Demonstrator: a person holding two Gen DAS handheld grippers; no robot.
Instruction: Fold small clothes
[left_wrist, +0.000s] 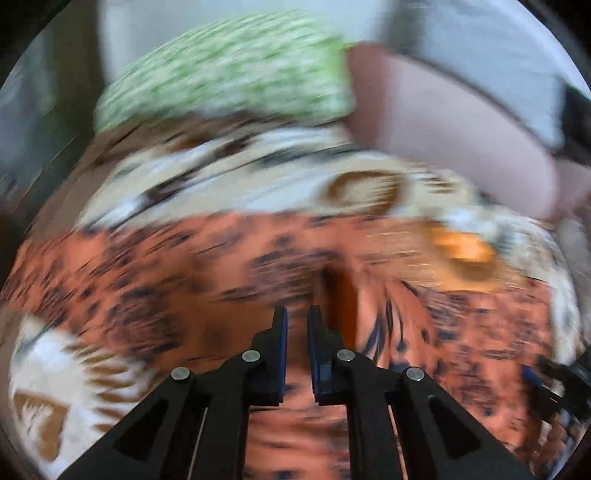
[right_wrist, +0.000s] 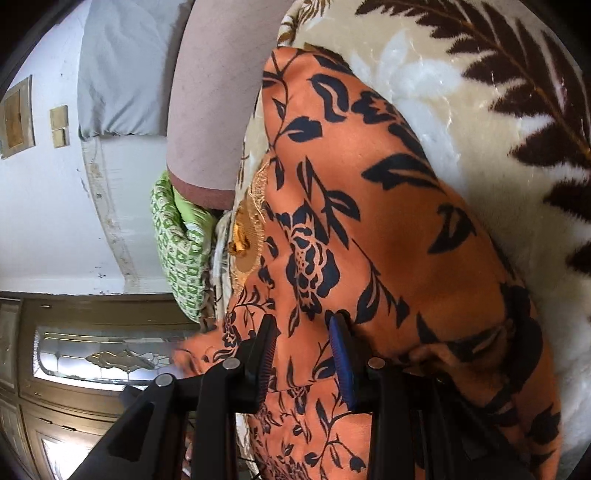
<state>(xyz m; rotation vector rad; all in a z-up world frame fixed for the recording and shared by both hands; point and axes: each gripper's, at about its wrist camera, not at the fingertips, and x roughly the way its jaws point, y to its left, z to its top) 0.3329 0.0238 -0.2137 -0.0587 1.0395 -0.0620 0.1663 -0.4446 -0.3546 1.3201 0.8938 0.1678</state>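
Observation:
An orange garment with a dark blue floral print (right_wrist: 369, 221) lies on a cream blanket with brown leaf patterns (right_wrist: 480, 110). It also shows, blurred by motion, in the left wrist view (left_wrist: 184, 266). My left gripper (left_wrist: 297, 317) hovers over the orange garment with its jaws nearly closed, a narrow gap between them, nothing clearly held. My right gripper (right_wrist: 303, 328) sits on the garment with its jaws apart and orange fabric lying between the fingers. Whether it pinches the fabric is unclear.
A green and white patterned pillow (left_wrist: 229, 70) lies at the far edge of the bed and shows in the right wrist view (right_wrist: 181, 254). A person's leg (right_wrist: 214, 96) rests beside the garment. A white wall (right_wrist: 44, 221) and a wooden cabinet (right_wrist: 74, 369) stand beyond the bed.

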